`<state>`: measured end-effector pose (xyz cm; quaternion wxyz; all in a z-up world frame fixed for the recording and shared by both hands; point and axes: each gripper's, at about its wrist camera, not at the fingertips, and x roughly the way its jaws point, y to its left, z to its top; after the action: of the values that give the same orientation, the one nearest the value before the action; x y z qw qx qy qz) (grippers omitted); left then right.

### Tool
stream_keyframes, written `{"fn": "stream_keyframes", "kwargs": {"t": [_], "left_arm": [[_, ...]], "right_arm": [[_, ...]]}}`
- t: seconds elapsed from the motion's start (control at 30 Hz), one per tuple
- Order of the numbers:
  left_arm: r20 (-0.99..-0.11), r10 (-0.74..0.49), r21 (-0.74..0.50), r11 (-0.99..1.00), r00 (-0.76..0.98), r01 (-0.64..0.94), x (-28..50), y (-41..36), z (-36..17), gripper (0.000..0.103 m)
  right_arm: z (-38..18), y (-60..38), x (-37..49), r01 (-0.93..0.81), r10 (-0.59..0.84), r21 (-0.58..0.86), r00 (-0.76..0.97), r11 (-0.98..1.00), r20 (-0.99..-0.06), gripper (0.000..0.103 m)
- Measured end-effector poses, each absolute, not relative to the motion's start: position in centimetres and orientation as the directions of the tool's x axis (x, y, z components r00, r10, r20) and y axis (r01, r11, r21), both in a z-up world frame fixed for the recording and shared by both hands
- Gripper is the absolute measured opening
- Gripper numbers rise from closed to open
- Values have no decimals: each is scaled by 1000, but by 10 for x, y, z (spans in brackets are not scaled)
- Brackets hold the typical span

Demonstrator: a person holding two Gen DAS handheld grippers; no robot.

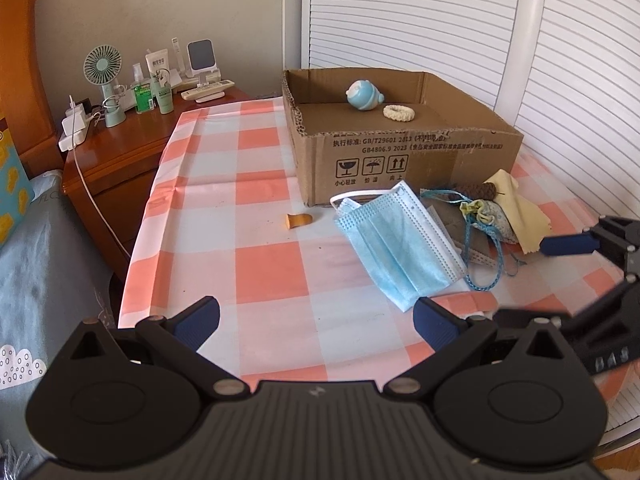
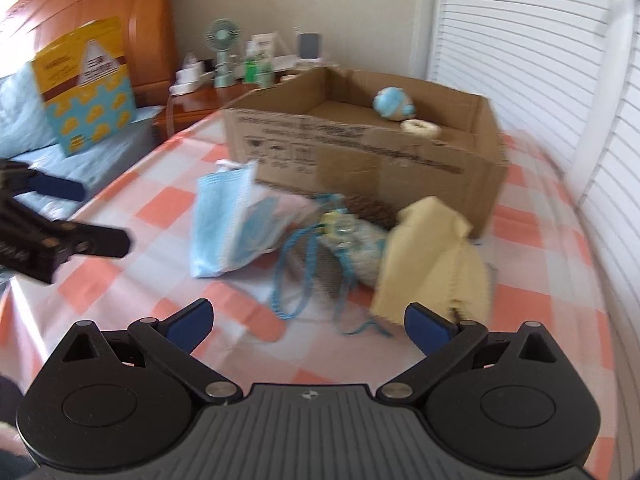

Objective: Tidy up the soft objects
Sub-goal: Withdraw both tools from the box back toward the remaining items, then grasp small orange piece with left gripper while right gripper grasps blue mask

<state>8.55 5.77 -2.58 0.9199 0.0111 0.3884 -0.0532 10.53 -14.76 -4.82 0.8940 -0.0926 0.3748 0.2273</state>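
A cardboard box (image 1: 400, 152) (image 2: 360, 160) stands on the checked table and holds a blue plush toy (image 1: 364, 95) (image 2: 393, 104) and a cream ring (image 1: 399, 113) (image 2: 421, 127). In front of it lie a blue face mask (image 1: 394, 240) (image 2: 232, 224), a drawstring pouch with blue cord (image 1: 486, 216) (image 2: 352, 236), a yellow cloth (image 1: 520, 208) (image 2: 432, 256) and a brown knitted piece (image 1: 476, 191). A small orange piece (image 1: 298, 220) lies left of the mask. My left gripper (image 1: 316, 326) is open and empty before the mask. My right gripper (image 2: 310, 322) is open and empty before the pouch.
A wooden nightstand (image 1: 120, 148) at the back left carries a fan (image 1: 103, 80), bottles and chargers. A bed with blue bedding (image 1: 36, 264) lies left of the table. White louvred doors (image 1: 480, 40) stand behind and to the right. A yellow printed box (image 2: 84, 80) rests on the bed.
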Motion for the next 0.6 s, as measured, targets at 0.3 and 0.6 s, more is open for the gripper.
{"fn": "stream_keyframes", "kwargs": {"t": [0.3, 0.6], "left_arm": [[-719, -65, -22, 997, 692, 71, 88, 69, -28, 102], [-712, -27, -24, 1000, 702, 14, 91, 88, -25, 102]], "right_arm": [[-40, -114, 89, -621, 450, 8, 559, 784, -697, 103], [-36, -88, 110, -666, 457, -57, 569, 744, -683, 103]]}}
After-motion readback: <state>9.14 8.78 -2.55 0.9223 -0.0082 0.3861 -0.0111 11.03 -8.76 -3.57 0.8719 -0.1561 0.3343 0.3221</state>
